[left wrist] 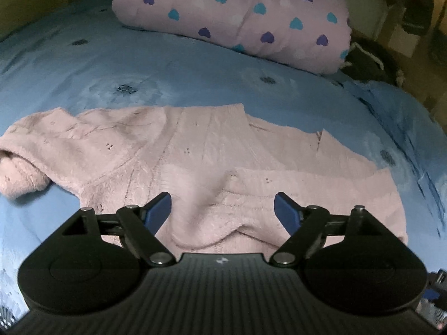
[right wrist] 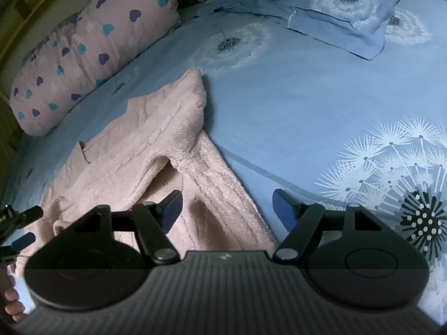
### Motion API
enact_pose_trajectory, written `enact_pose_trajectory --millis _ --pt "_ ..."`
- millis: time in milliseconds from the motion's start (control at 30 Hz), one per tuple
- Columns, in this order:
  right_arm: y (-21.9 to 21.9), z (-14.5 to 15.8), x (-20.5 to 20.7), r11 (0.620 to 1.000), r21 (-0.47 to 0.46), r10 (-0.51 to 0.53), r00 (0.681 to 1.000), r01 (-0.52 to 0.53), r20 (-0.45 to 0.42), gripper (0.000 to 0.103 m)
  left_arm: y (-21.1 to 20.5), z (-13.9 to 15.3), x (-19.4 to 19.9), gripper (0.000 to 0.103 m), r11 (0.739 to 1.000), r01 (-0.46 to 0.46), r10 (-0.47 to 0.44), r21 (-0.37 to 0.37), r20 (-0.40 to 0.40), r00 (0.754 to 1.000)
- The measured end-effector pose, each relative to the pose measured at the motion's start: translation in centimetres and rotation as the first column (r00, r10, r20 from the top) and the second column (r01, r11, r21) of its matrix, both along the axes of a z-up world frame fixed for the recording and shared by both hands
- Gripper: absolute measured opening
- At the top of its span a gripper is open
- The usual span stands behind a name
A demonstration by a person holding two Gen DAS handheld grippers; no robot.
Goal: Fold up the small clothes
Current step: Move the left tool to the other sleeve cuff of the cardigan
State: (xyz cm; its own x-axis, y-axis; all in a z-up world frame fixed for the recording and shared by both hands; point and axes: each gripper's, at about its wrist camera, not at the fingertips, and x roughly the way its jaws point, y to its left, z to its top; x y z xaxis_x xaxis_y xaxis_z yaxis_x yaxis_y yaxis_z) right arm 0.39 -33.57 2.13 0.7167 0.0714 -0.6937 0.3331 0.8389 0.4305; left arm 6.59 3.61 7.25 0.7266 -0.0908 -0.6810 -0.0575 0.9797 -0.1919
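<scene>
A fluffy pink sweater (left wrist: 195, 150) lies spread on the blue bedsheet (left wrist: 167, 64). One sleeve (left wrist: 25, 167) reaches out to the left, and the other side is folded over the body (left wrist: 307, 189). My left gripper (left wrist: 222, 196) hovers open over the sweater's near edge, its blue pads clear of the cloth. In the right wrist view the sweater (right wrist: 145, 145) runs away to the upper left. My right gripper (right wrist: 226, 194) is open astride its right border, one finger over the cloth and one over the bare sheet. The left gripper (right wrist: 28, 226) shows at that view's left edge.
A rolled pink blanket with heart prints (left wrist: 237, 14) lies along the far side of the bed (right wrist: 83, 55). A blue dandelion-print pillow (right wrist: 349, 14) sits at the far right. Dark clutter (left wrist: 368, 58) lies beyond the bed's edge. A person's fingers (right wrist: 11, 298) show at the lower left.
</scene>
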Motion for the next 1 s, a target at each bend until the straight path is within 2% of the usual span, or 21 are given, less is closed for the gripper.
enact_pose_trajectory --millis 200,400,467,633,700,733,800,833,933,1000 --pt "0.2 -0.3 0.1 1.0 -0.019 0.02 1.0 -0.02 -0.006 0.073 1.2 -1.5 0.9 0.086 0.999 -0.052 0.052 -0.002 -0.081 0.995" --pt "1.2 -0.4 0.4 0.993 -0.101 0.054 0.998 -0.055 -0.013 0.074 2.5 -3.3 1.8 0.086 0.99 -0.11 0.119 0.088 -0.102 0.988" --pt "1.7 -0.6 0.5 0.986 -0.146 0.075 0.997 -0.077 -0.022 0.074 3.1 -4.0 2.0 0.086 0.99 -0.124 0.132 0.072 -0.115 0.985" --pt "2.5 -0.7 0.6 0.972 -0.213 0.091 0.995 -0.096 -0.034 0.075 3.0 -4.1 1.9 0.085 0.996 -0.084 0.086 0.026 -0.063 0.994" --pt "2.7 -0.7 0.7 0.971 -0.219 0.09 0.995 -0.095 -0.035 0.077 2.1 -4.2 2.2 0.08 0.995 -0.063 0.067 0.074 -0.055 0.996" --pt "2.9 -0.7 0.7 0.97 -0.224 0.089 0.995 -0.095 -0.036 0.078 1.4 -4.2 2.3 0.074 0.987 -0.065 0.073 0.144 -0.05 0.996" --pt "3.3 -0.9 0.8 0.963 -0.249 0.097 0.995 -0.104 -0.039 0.08 0.5 -4.5 2.9 0.074 0.953 -0.084 0.09 0.292 -0.008 0.996" --pt "3.5 -1.0 0.7 0.957 -0.266 0.106 0.994 -0.112 -0.039 0.081 0.5 -4.6 3.2 0.075 0.946 -0.082 0.089 0.314 -0.006 0.996" --pt "4.3 -1.2 0.8 0.935 -0.323 0.135 0.99 -0.144 -0.049 0.083 1.0 -4.2 3.7 0.075 0.957 -0.078 0.091 0.28 -0.035 0.995" --pt "4.3 -1.2 0.8 0.936 -0.322 0.133 0.99 -0.142 -0.049 0.083 1.5 -3.5 3.4 0.075 0.965 -0.072 0.087 0.253 -0.05 0.995"
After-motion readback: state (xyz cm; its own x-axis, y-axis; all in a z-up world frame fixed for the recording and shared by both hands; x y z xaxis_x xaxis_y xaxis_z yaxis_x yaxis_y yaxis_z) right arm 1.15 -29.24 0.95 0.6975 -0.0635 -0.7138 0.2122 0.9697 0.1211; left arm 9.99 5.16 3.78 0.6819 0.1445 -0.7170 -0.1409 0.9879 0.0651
